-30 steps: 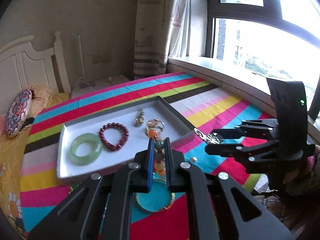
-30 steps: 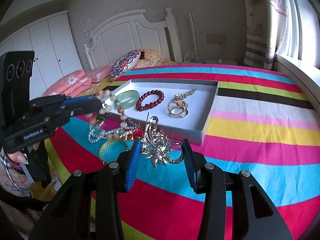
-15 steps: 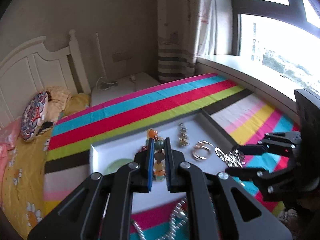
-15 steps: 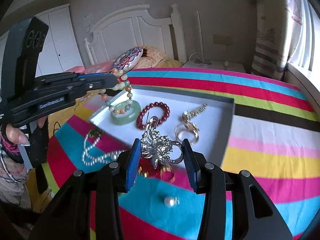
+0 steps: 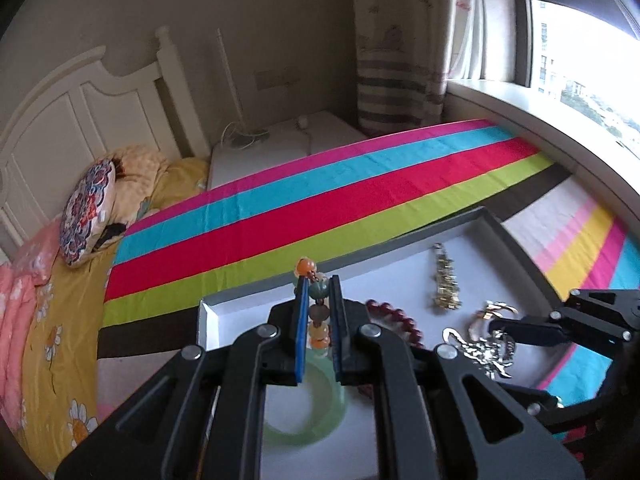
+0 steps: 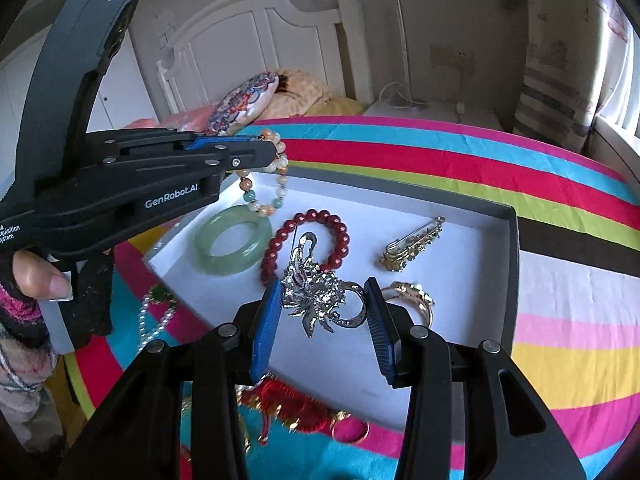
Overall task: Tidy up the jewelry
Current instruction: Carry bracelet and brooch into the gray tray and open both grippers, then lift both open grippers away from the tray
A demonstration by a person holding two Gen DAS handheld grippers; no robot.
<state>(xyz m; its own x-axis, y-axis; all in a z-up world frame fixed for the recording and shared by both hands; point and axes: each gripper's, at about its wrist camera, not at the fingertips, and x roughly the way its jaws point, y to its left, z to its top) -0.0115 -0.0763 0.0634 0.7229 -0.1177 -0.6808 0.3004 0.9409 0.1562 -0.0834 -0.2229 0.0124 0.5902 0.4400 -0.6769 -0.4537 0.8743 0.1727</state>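
Note:
My left gripper (image 5: pixel 319 308) is shut on a bracelet of orange and green beads (image 5: pixel 318 312), which hangs above the white tray's far left corner (image 6: pixel 264 188). My right gripper (image 6: pixel 324 312) is shut on a silver brooch (image 6: pixel 320 292) and holds it above the middle of the tray (image 6: pixel 472 292). In the tray lie a green jade bangle (image 6: pixel 232 240), a dark red bead bracelet (image 6: pixel 316 236), a gold pin (image 6: pixel 412 244) and gold rings (image 6: pixel 412 300).
The tray rests on a striped bedcover (image 6: pixel 560 344). On the cover in front of the tray lie a pearl necklace (image 6: pixel 154 320), a red tasselled piece (image 6: pixel 288 404) and a gold ring (image 6: pixel 350 428). A headboard and pillows (image 6: pixel 244 100) stand behind.
Both grippers rose from the cover and moved forward over the tray, each carrying its piece. The bead bracelet now hangs free in the air.

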